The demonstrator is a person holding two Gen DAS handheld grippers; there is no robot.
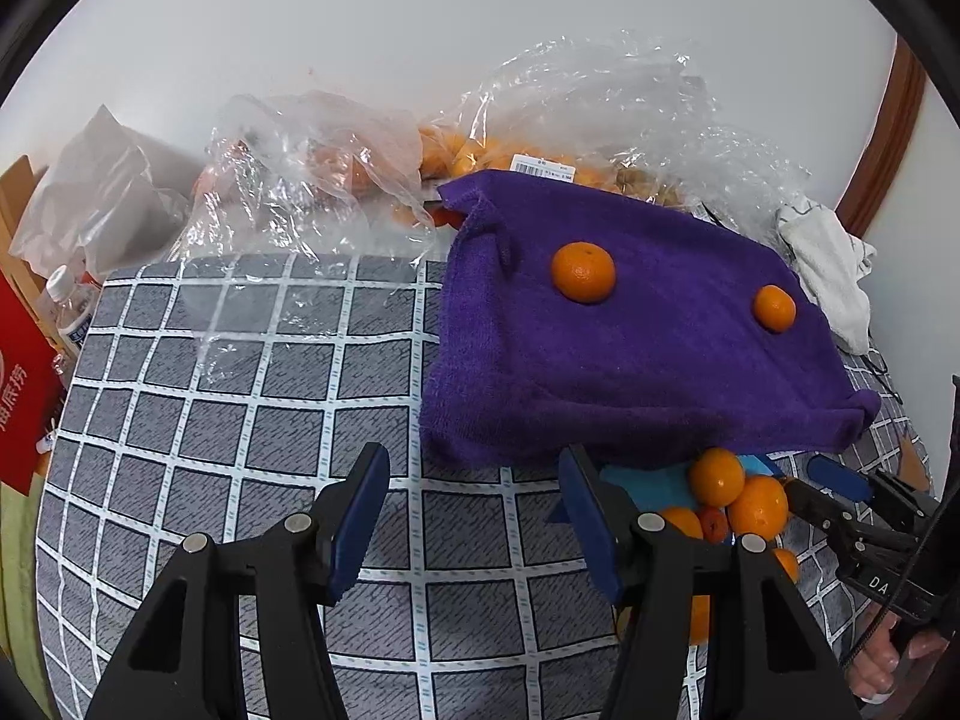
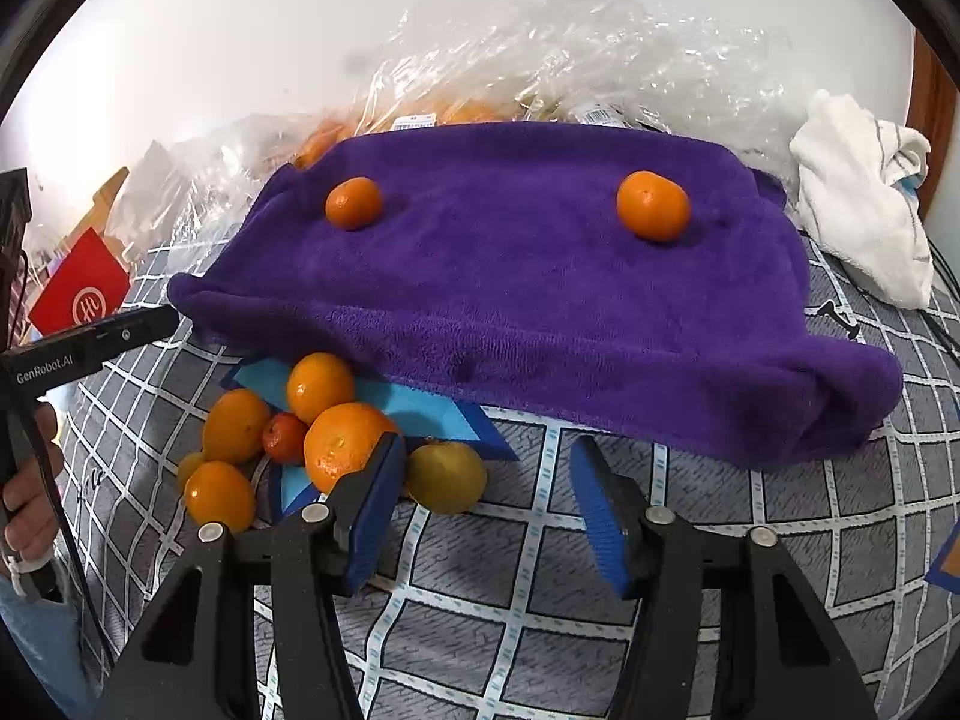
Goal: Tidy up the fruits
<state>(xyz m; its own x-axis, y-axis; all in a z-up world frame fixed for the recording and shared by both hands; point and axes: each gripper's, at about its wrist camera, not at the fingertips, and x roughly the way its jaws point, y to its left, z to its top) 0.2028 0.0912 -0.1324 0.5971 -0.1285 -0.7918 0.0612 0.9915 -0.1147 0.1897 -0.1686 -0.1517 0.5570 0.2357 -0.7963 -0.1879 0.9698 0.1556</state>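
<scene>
**Picking the next fruit from the pile by the purple towel**

Two oranges already sit well apart on the purple towel (image 2: 510, 276), one to its left (image 2: 353, 202) and one to its right (image 2: 653, 205). The rest lie heaped on a blue sheet (image 2: 420, 411) at the towel's near edge, on the checked grey cloth (image 2: 510, 600) that covers the desk. Judging by that, the step in hand is to lift another fruit from the heap and set it on the towel.

The right claw (image 2: 486, 480) is released and empty, its jaws spread wide. Its left finger lies in front of the large orange (image 2: 342, 441) at the front of the heap; I cannot tell whether it touches. A yellow-green fruit (image 2: 447, 476) lies just beside that finger, at the inner side of the gap. To do this well, shift the claw left so one fruit sits squarely between the jaws, then close gently: round fruit rolls, and a nudge could scatter the heap.

The left claw (image 1: 474, 510) is also released and holds nothing. It hovers over bare checked cloth, the heap (image 1: 735, 498) off to its right.
</scene>
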